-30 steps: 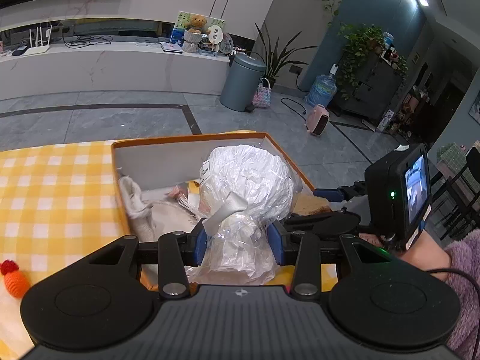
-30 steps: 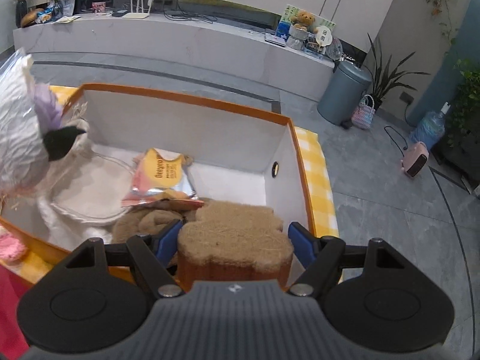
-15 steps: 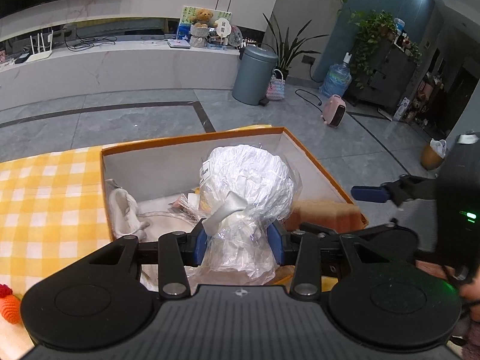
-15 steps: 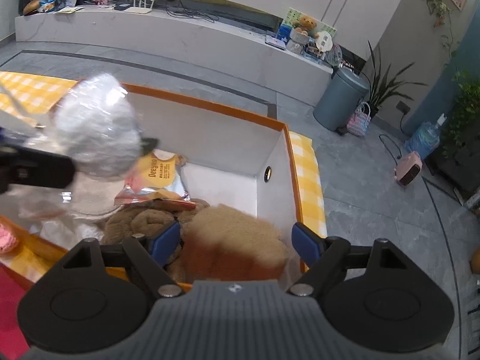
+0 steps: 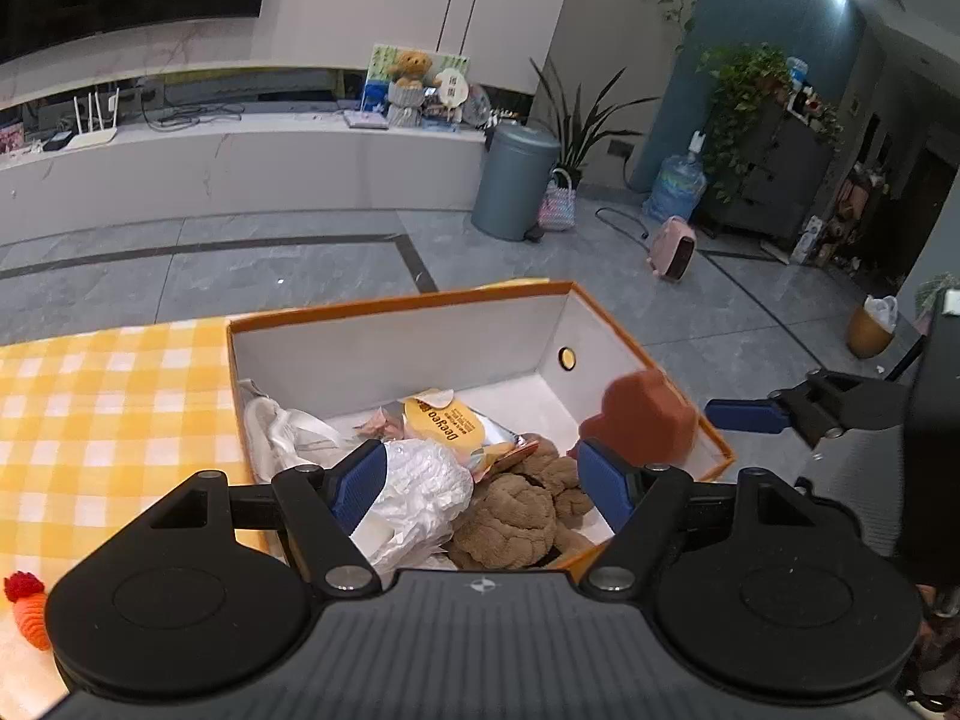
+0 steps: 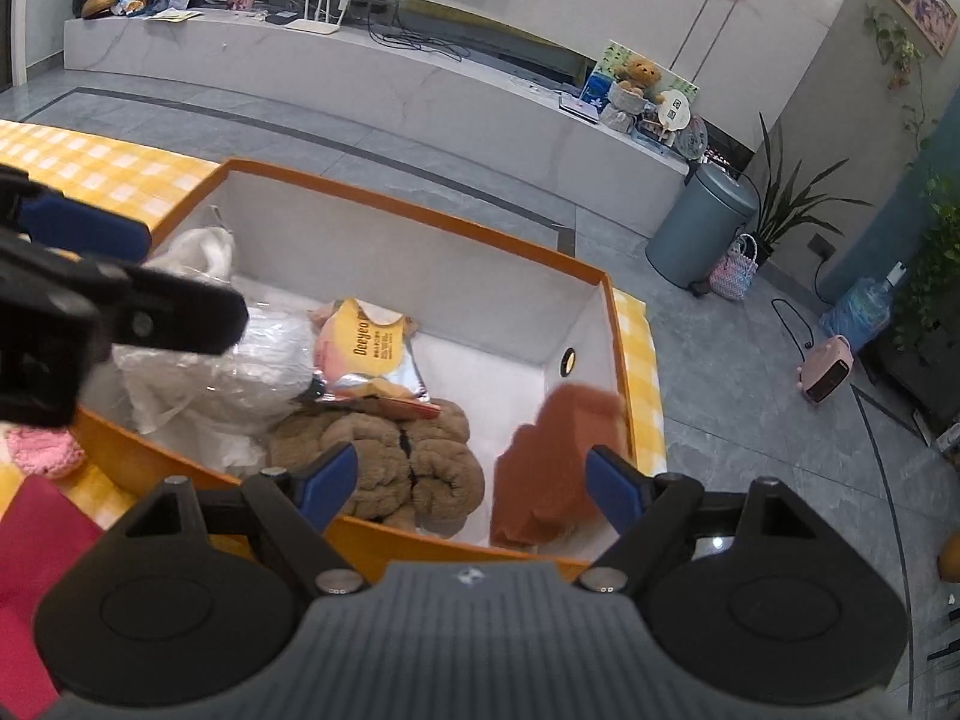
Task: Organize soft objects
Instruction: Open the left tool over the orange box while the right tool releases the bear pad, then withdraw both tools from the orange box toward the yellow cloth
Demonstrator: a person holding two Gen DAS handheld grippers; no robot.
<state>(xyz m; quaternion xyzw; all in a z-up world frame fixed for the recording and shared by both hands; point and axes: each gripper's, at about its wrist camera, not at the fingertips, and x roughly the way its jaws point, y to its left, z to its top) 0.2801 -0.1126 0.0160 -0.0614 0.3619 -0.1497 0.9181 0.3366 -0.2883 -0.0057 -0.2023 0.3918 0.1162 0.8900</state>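
An orange-rimmed white box [image 5: 390, 306] [image 6: 420, 213] sits on the yellow checked cloth. Inside lie a white plastic-wrapped bundle [image 5: 420, 495] [image 6: 240, 360], a yellow snack packet [image 5: 447, 426] [image 6: 366, 342], a brown plush bundle [image 5: 516, 510] [image 6: 408, 456] and white cloth [image 5: 282, 432]. A brown toast-shaped sponge [image 5: 642, 420] [image 6: 558, 456], blurred, is in the box's right end. My left gripper [image 5: 483, 480] is open above the box, the bundle just by its left finger. My right gripper [image 6: 468, 480] is open, the sponge by its right finger.
An orange knitted carrot [image 5: 27, 606] lies on the cloth at left. A pink knitted item [image 6: 42, 450] and a red flat item [image 6: 36, 564] lie in front of the box. Beyond the table are grey floor, a bin [image 5: 516, 180] and a long counter.
Both grippers opened. The plastic-wrapped bundle dropped from the left gripper into the box. The sponge left the right gripper and is falling into the box's right end.
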